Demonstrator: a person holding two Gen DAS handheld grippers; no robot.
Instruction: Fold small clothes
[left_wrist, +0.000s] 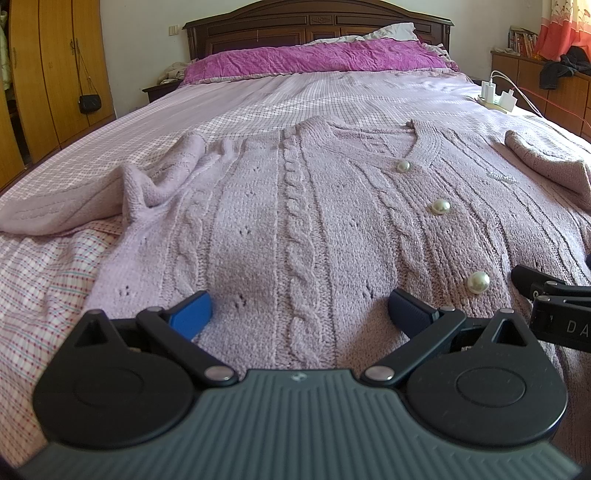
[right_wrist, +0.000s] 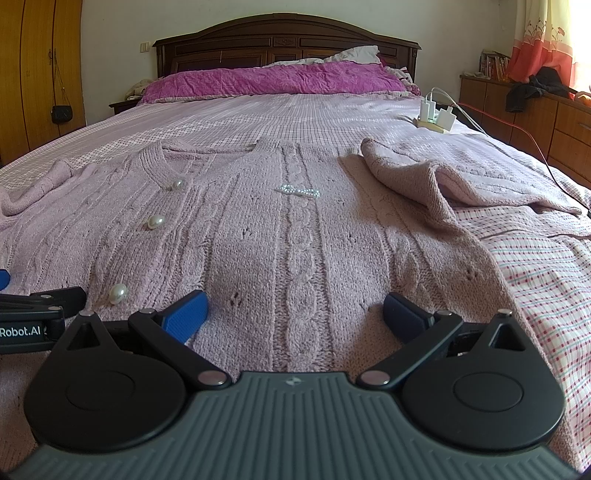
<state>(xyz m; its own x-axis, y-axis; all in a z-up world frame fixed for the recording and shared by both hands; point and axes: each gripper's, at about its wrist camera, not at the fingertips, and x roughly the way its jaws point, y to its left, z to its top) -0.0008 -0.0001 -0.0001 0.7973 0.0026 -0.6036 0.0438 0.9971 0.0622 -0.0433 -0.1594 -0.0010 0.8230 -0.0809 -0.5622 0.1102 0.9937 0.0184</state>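
- While both grippers sit low over the hem, the cardigan (left_wrist: 295, 206) lies face up and buttoned on the bed (left_wrist: 258, 96), collar toward the headboard.
- My left gripper (left_wrist: 299, 310) has its jaws spread wide, nothing between them, over the cable-knit panel; the right gripper (right_wrist: 295, 312) matches it, jaws equally spread and empty, on the other half of the front.
- Whether the fingertips actually touch the knit I can't quite tell from these low views.
- Left sleeve (left_wrist: 92, 199) is bunched and rumpled beside the body; right sleeve (right_wrist: 443, 181) is flopped partly over the shoulder. I judge no fold is made yet.
- Risks, as I see them: closing on this thick knit may catch only the top layer, so the front lifts off the back and the fold skews.
- A fingertip could snag a pearl button (left_wrist: 478, 281), or the beaded trim (right_wrist: 299, 191).
- The two grippers sit just beside each other, so they may collide mid-lift.
- Folding with the sleeves still crumpled would trap lumps.
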